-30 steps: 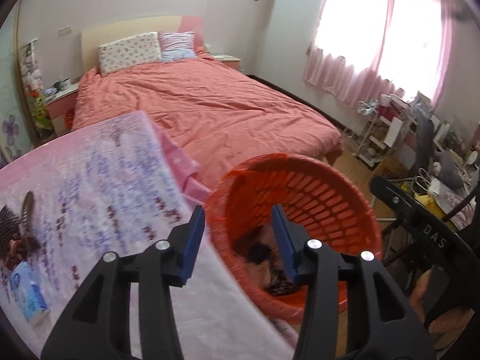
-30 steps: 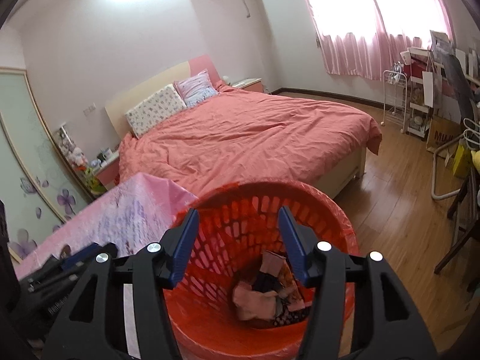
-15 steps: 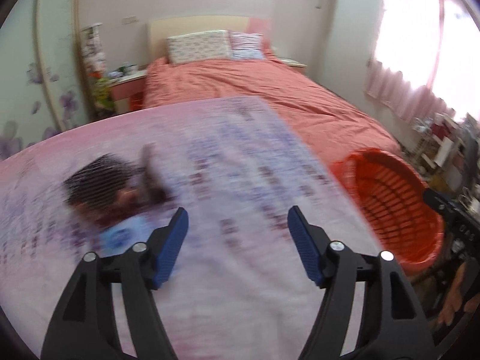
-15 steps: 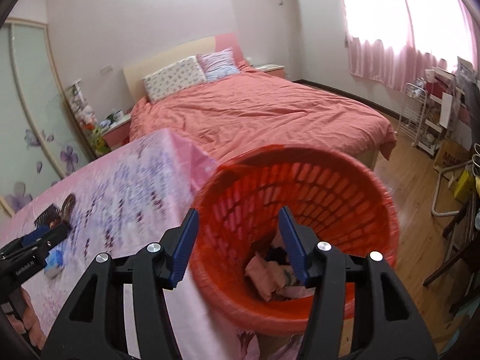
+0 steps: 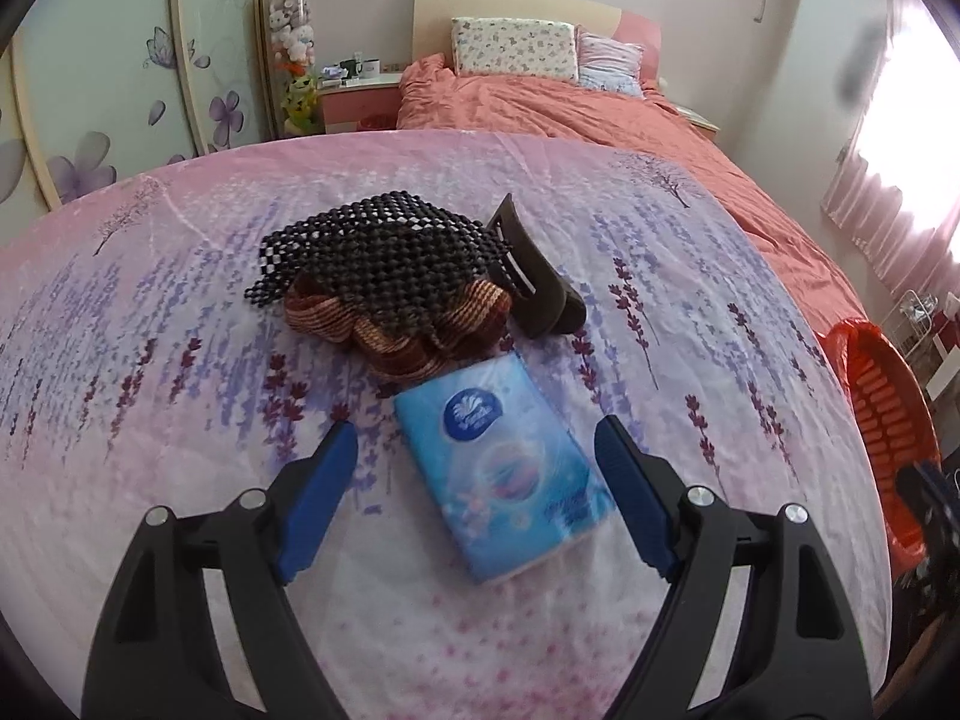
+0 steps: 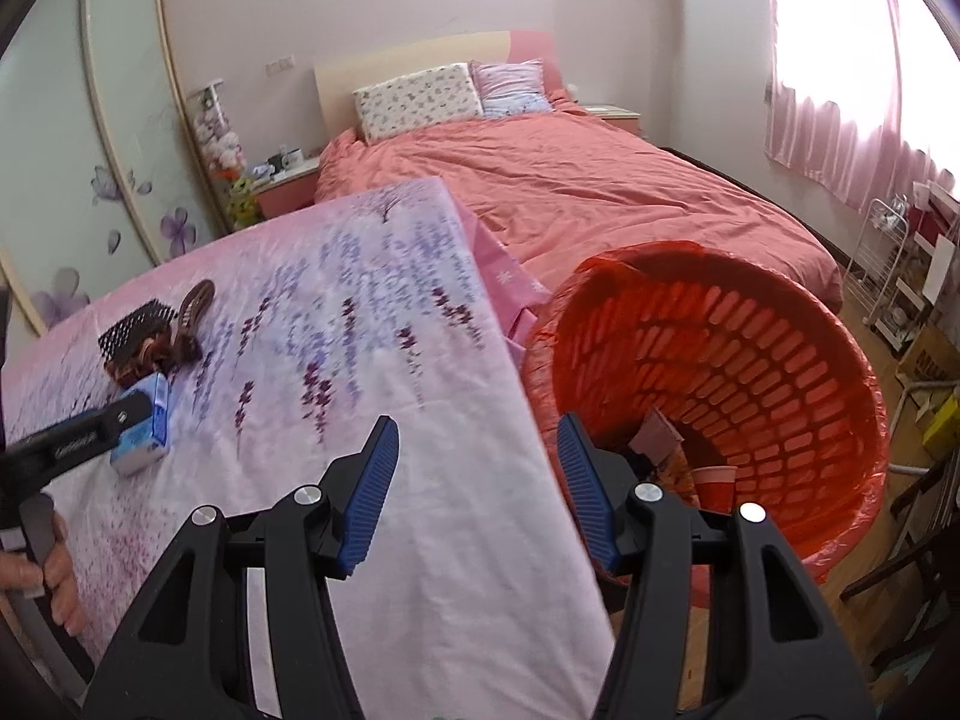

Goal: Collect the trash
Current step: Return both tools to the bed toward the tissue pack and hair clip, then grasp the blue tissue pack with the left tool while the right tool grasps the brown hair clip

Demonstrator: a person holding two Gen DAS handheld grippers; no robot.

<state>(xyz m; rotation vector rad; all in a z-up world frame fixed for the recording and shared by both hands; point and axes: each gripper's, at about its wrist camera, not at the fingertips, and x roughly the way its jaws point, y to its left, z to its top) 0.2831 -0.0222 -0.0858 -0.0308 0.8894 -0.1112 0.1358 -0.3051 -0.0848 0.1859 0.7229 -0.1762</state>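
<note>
A blue tissue pack (image 5: 507,459) lies on the lavender-print cloth (image 5: 180,360). My left gripper (image 5: 477,483) is open, its fingers on either side of the pack's near end. Behind the pack lie a brown striped scrunchie (image 5: 396,324), a black beaded mat (image 5: 384,246) and a dark hair claw (image 5: 534,282). My right gripper (image 6: 477,483) is open and empty over the cloth's right edge, beside the orange basket (image 6: 750,354), which holds a red cup (image 6: 714,483) and other scraps. The pack also shows in the right wrist view (image 6: 147,426).
A bed with a coral duvet (image 6: 570,192) stands behind the cloth-covered surface. A nightstand with mugs (image 5: 354,75) is at the back left. A white wire rack (image 6: 888,264) and boxes stand on the wooden floor at right. The basket rim shows in the left view (image 5: 882,396).
My left gripper swung left from the basket to the cloth and now straddles the tissue pack. My right gripper moved left, from over the basket to the cloth's edge.
</note>
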